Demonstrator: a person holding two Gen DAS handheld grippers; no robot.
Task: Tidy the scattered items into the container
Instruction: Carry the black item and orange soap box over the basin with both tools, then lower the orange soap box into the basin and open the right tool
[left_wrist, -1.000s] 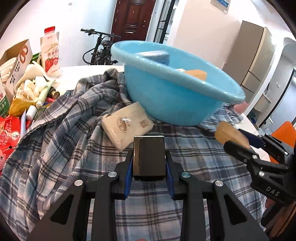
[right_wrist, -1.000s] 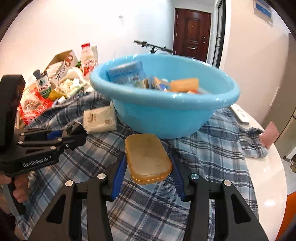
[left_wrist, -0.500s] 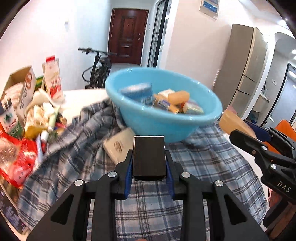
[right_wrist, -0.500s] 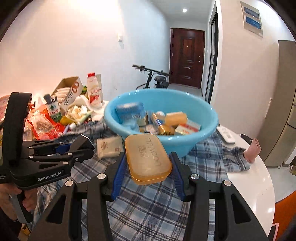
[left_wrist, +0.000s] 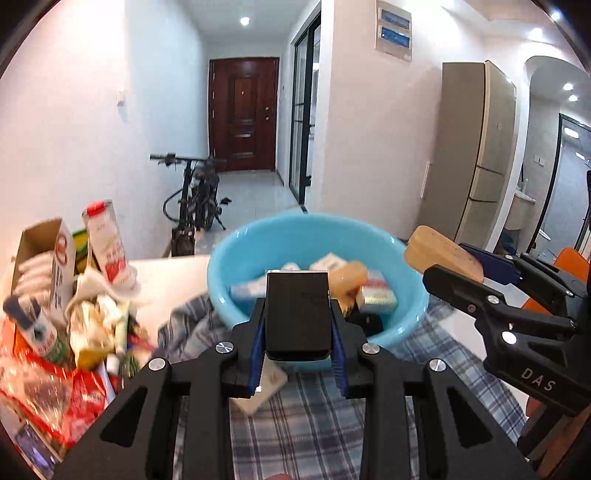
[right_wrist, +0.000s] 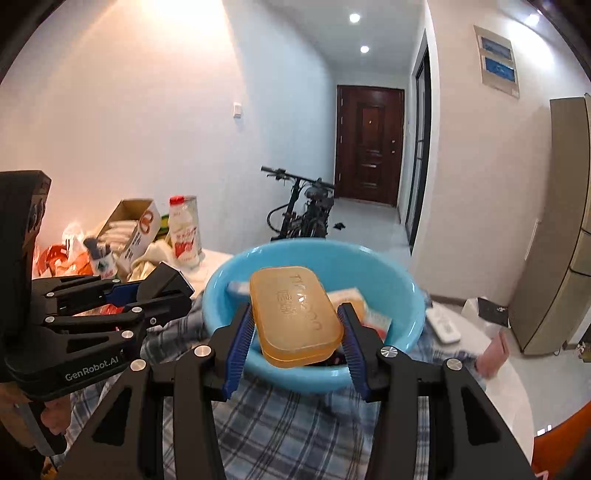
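A light blue basin (left_wrist: 221, 273) (right_wrist: 218, 291) stands on a plaid cloth and holds several small packets. My left gripper (left_wrist: 297, 343) is shut on a black box (left_wrist: 297, 314), held just in front of the basin's near rim. My right gripper (right_wrist: 295, 332) is shut on an amber plastic case (right_wrist: 295, 314), held above the basin's near rim; it shows at the right of the left wrist view (left_wrist: 439, 251). A white tissue pack (left_wrist: 262, 387) lies on the cloth, partly hidden under my left gripper.
The plaid cloth (left_wrist: 314, 424) covers a white round table (right_wrist: 517, 387). A pile of snack bags, a carton, a milk bottle (left_wrist: 109, 247) and tubes crowds the left. A white remote (right_wrist: 443, 325) and a pink item (right_wrist: 495, 350) lie right of the basin.
Both grippers have risen and tilted up with their loads. The basin now sits lower in both views and its inside shows.
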